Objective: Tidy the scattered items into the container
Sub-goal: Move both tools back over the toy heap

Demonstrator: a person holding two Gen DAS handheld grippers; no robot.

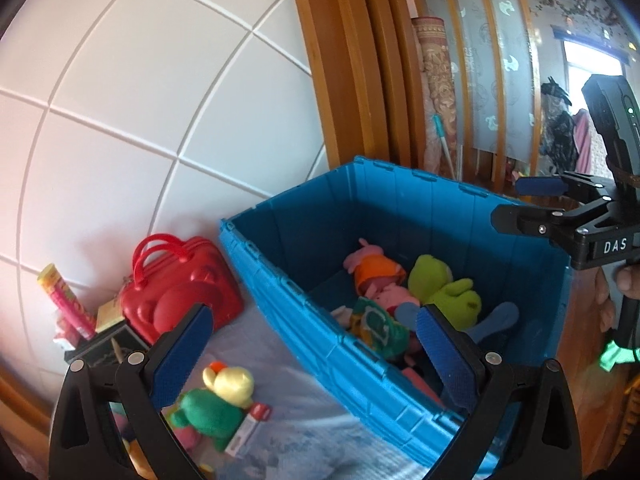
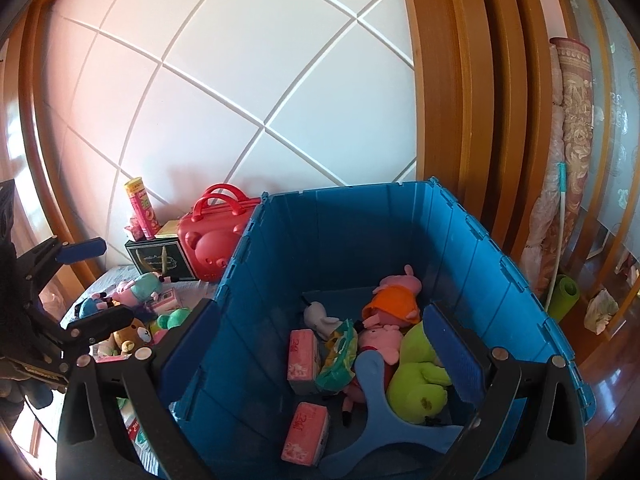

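A blue crate [image 1: 400, 208] [image 2: 360, 232] stands open on a pale cloth. Inside lie a pink pig plush in orange [image 1: 376, 276] [image 2: 394, 304], a green frog plush [image 1: 444, 288] [image 2: 420, 376], two pink tissue packs [image 2: 304, 356], a green packet [image 2: 340, 356] and a blue Y-shaped piece [image 2: 372, 396]. Left of the crate lie a green and yellow plush [image 1: 220, 404] and several more soft toys [image 2: 132, 292]. My left gripper [image 1: 312, 356] [image 2: 96, 284] is open and empty, straddling the crate's left wall. My right gripper [image 2: 324, 350] [image 1: 520, 202] hangs open and empty over the crate.
A red bear-shaped case [image 1: 184, 284] [image 2: 216, 240], a pink tube [image 1: 64, 300] and a black box [image 2: 158, 258] stand against the white panelled wall. To the right are a wooden frame [image 2: 460, 100], a rolled carpet [image 2: 572, 140], a green mat roll [image 2: 564, 296] and wood floor.
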